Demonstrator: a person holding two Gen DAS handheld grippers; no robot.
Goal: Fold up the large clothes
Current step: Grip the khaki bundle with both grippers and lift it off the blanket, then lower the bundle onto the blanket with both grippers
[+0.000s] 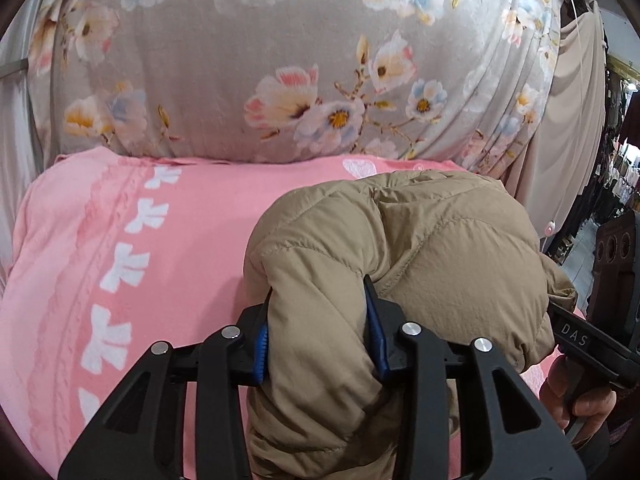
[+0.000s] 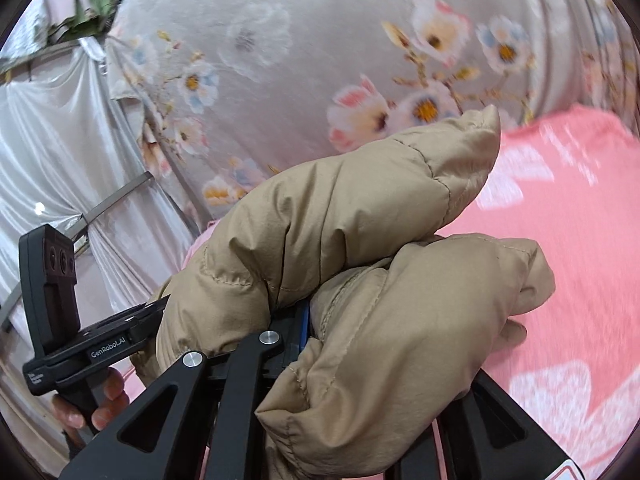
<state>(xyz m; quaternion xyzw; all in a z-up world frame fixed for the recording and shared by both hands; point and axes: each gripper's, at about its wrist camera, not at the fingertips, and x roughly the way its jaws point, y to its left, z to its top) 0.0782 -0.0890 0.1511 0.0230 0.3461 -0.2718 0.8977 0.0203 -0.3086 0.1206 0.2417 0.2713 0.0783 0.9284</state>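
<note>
Gripping a tan puffer jacket [image 1: 420, 248] at two points, above the pink bed cover [image 1: 120, 240]. Left gripper [image 1: 320, 332] fingers clamping a thick quilted fold, the bulk bulging ahead and to the right of them. Right gripper [image 2: 304, 320] fingers pinching nearly together on bunched padding, mostly hidden under it. Stretching between both hands, with the long axis running across from one gripper to the other; neither hand being clearly nearer.

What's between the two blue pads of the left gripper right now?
A thick fold of the tan quilted puffer jacket fills the left gripper, both pads pressing it, seen in the left wrist view.
</note>
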